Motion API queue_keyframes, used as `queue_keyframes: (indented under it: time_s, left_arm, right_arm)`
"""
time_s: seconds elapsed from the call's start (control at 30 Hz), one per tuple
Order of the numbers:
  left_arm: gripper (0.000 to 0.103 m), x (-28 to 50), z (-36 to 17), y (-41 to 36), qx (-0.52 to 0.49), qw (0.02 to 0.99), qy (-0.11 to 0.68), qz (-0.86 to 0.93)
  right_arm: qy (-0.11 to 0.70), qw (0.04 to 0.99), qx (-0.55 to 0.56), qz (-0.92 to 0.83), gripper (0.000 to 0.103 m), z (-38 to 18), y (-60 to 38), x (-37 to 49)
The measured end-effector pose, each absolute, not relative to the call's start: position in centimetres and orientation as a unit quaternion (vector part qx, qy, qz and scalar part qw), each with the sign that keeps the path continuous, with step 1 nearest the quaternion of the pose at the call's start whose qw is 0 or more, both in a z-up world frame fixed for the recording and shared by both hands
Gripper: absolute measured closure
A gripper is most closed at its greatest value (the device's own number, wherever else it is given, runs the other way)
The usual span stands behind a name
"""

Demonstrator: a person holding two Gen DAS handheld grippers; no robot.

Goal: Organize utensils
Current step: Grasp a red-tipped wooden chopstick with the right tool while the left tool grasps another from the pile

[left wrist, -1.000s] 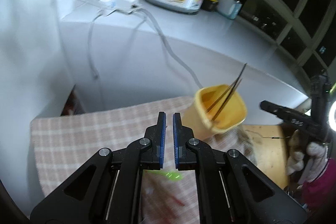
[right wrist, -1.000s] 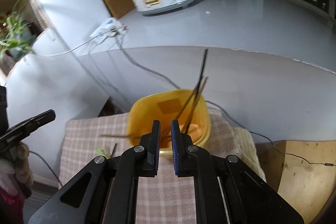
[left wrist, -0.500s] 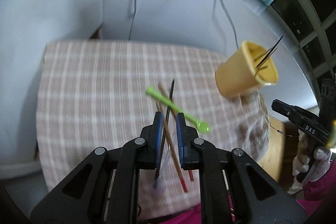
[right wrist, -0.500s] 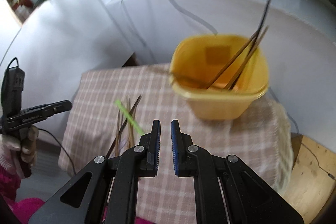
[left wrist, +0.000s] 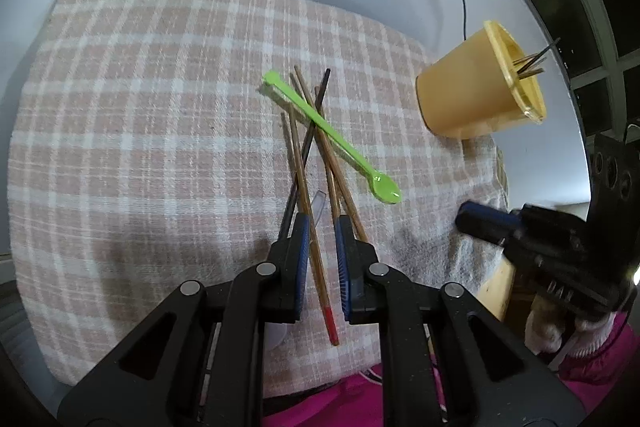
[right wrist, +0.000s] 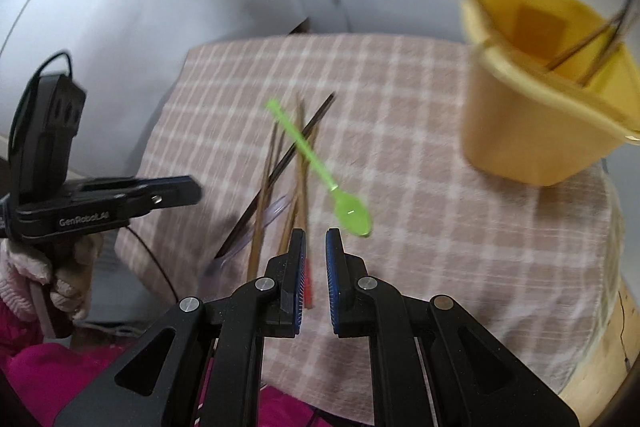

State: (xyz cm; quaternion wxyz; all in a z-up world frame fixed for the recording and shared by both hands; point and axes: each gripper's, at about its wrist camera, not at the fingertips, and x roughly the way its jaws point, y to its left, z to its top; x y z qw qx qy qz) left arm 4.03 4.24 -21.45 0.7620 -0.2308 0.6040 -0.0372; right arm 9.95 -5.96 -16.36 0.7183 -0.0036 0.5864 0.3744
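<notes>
Left gripper (left wrist: 320,223): jaws slightly apart, straddling a red-tipped chopstick (left wrist: 316,251), contact unclear. Right gripper (right wrist: 315,239): jaws slightly apart, empty. Chopstick pile and green spoon (left wrist: 332,139) lie mid-tablecloth (left wrist: 140,107); yellow cup (left wrist: 476,95) near its far right edge. Left gripper body reads "GenRobot.AI".

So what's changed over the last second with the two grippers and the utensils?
Both grippers tipped down from the counter toward the cloth. The left gripper dropped over the chopsticks, jaws slightly apart around one; nothing gripped. The right gripper neared the green spoon. Yellow cup and pile unmoved.
</notes>
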Motion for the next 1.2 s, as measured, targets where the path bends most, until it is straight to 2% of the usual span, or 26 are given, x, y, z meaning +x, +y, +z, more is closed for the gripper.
queue_keyframes:
  time_s: [0.2, 0.33, 0.9, 1.2]
  left_arm:
    - [0.092, 5.3, -23.3, 4.4, -0.239, 0.755, 0.610, -0.033]
    - [0.090, 6.2, -24.3, 4.8, -0.247, 0.750, 0.613, -0.026]
    - [0.089, 9.6, -26.8, 4.5, -0.241, 0.740, 0.628, -0.018]
    - [0.090, 10.3, -27.6, 5.4, -0.246, 0.739, 0.627, -0.013]
  right_arm:
    - [0.609, 0.689, -0.022, 0.393, 0.094, -18.2, -3.3, 9.6]
    - [0.615, 0.681, -0.034, 0.395, 0.082, -19.3, -2.2, 9.8]
    - [0.656, 0.650, -0.041, 0.382, 0.082, -23.5, 0.4, 11.4]
    - [0.666, 0.644, -0.054, 0.373, 0.091, -24.7, 1.4, 11.9]
